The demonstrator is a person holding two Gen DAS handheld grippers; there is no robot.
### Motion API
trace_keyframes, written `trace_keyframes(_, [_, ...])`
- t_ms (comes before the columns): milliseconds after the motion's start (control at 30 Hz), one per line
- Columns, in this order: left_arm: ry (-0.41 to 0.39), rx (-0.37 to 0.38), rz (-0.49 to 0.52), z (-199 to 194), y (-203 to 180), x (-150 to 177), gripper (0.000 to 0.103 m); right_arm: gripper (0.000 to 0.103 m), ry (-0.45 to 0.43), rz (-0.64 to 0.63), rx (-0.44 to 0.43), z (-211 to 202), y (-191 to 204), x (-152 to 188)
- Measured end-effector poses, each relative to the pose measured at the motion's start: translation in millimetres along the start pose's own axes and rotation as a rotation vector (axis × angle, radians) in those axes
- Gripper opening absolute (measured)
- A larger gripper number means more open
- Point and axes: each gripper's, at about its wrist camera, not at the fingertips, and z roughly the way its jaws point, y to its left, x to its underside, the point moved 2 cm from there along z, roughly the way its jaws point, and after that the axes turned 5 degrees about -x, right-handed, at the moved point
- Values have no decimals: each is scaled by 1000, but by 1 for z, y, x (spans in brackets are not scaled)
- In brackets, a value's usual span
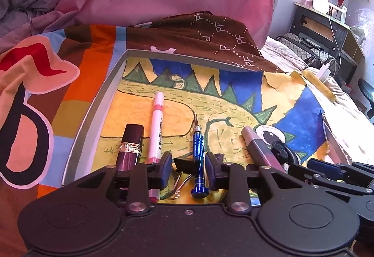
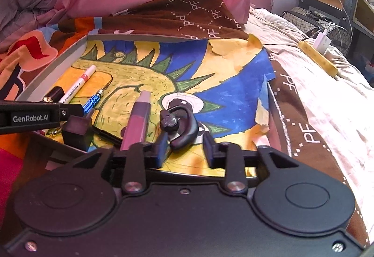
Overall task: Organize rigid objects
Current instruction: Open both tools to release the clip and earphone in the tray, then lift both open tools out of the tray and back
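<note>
On bed, grey tray (image 1: 93,114) with painted sheet: lipstick (image 1: 130,147), white marker (image 1: 156,126), blue screwdriver (image 1: 198,158), mauve tube (image 2: 138,121), black earpiece (image 2: 180,126). Left gripper (image 1: 188,168) fingers wide, straddling screwdriver. Right gripper (image 2: 185,147) fingers wide, flanking earpiece.

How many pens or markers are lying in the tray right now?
1: a white marker lies in the tray, between the lipstick and the blue screwdriver. The left gripper may hide others.
</note>
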Motion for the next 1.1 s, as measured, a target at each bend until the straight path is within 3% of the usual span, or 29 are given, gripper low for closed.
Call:
trace_keyframes(200, [-38,5,3,-14,-2,-7,49,42,-41,15,2,-23,-6,-9])
trace_keyframes(400, [-103,7,26,-40,-7,-11,69,69,-91,33,4,-50,-13,-18])
trace_keyframes(567, [-142,12,41,-65,-8,-9,76,92,-122,30,10,-78,-17,-21])
trace_keyframes(767, [-172,15,33,-97,-6,-3,81,102,-159,43,15,-118,-22,-19])
trace_keyframes(900, [-188,11,22,-116,-5,3,85,102,-178,50,14,-144,-25,-15])
trace_keyframes(1000, [-201,5,18,-132,-5,10,94,102,-193,58,5,-164,-26,-9])
trace_keyframes(1100, [-207,0,17,-147,-4,19,95,102,-204,66,-1,-183,-26,-2])
